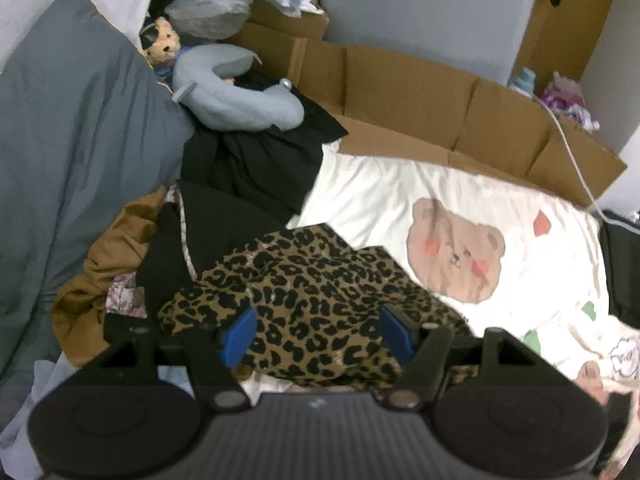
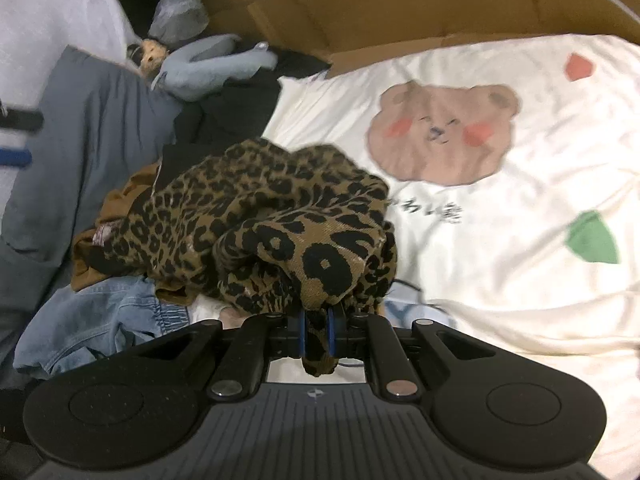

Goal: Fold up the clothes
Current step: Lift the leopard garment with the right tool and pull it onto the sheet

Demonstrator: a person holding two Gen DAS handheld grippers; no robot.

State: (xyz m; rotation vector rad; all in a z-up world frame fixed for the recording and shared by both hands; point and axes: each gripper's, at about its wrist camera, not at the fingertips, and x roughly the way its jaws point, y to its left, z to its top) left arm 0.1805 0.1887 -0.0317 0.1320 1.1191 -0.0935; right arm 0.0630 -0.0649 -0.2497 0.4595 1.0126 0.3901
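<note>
You are working over the cream bear-print bedspread (image 2: 500,280), whose right side gives you room to fold. At its left edge sits the heap of unfolded clothes (image 1: 120,264), with black, brown and denim pieces. The leopard-print garment (image 2: 256,208) lies bunched on top of that heap, partly spilling onto the spread. Your right gripper (image 2: 318,334) pinches a fold of it between pressed-together fingers. Your left gripper (image 1: 318,332) hangs spread over the same fabric, gripping nothing. This looks like the pick-up step: next you likely need the left to find a second edge, then lift and spread the garment flat.
</note>
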